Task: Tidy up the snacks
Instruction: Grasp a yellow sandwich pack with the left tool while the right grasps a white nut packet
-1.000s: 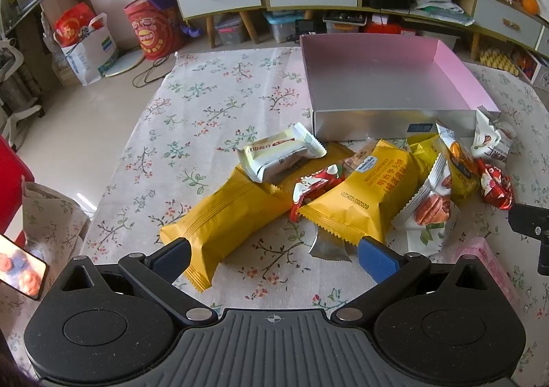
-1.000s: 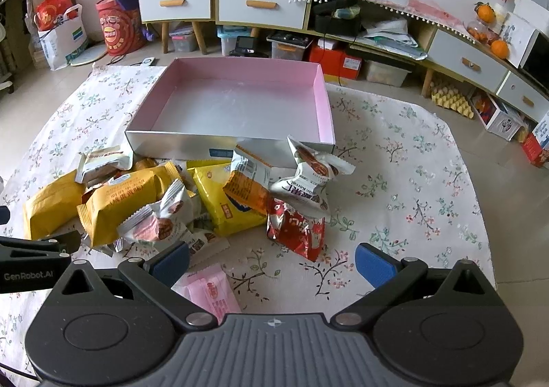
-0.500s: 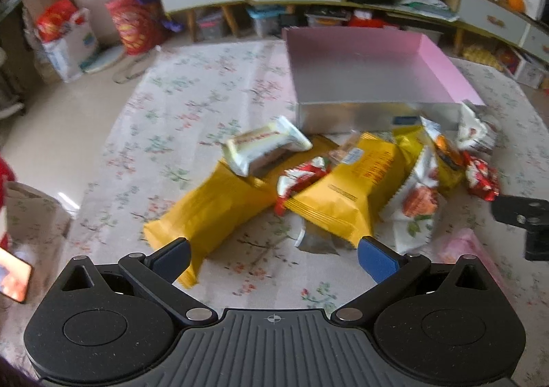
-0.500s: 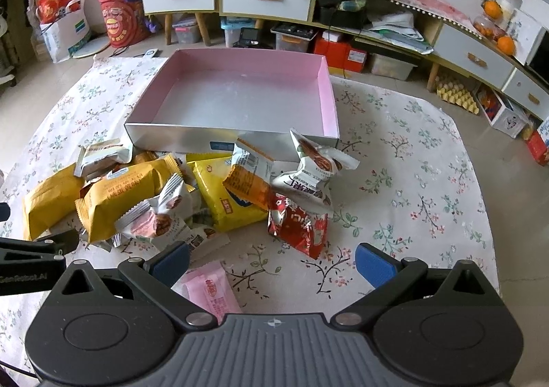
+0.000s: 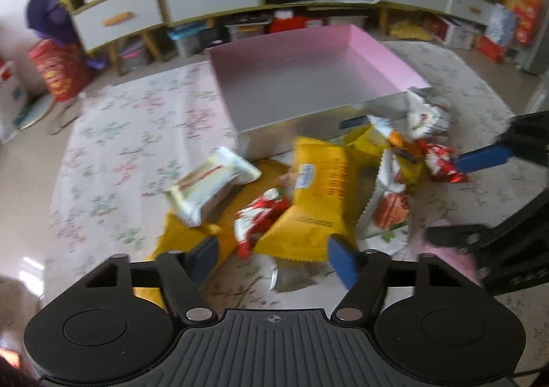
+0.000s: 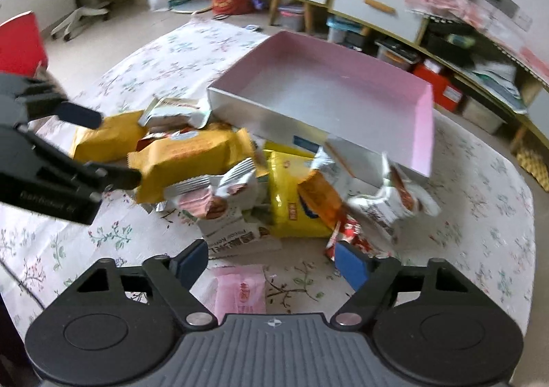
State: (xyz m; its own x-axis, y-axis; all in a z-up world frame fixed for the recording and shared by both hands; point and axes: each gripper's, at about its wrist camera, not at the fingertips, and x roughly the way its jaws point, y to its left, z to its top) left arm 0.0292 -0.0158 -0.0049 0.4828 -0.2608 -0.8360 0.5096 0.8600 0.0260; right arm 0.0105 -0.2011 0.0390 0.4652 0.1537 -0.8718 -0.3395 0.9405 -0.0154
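1. The snacks lie in a loose heap on the floral tablecloth (image 5: 113, 133), pressed up against the near silver wall of the pink box (image 5: 308, 84); I see none of them inside the box.
2. In the heap I can pick out a large yellow packet (image 5: 315, 194) at the middle, a longer yellow packet (image 6: 106, 138) at the left end, and a white packet (image 5: 209, 188) lying partly on top of that one.
3. A small red-and-white packet (image 5: 257, 218) sits just beside the large yellow one, and another red packet (image 6: 350, 236) lies at the right end of the heap.
4. A pink packet (image 6: 240, 291) lies apart from the heap, on the cloth on my side of it.
5. My left gripper (image 5: 272, 258) hangs above the near edge of the heap. Its jaws have just been closing and now stand about half apart, with the corner of the large yellow packet between them; I see no pad pressing on it.
6. My right gripper (image 6: 272, 265) hangs above the pink packet and the red one. Its jaws have just been closing too, half apart, gripping nothing.
7. Behind the table stands a cabinet (image 6: 374, 7) with white drawers.
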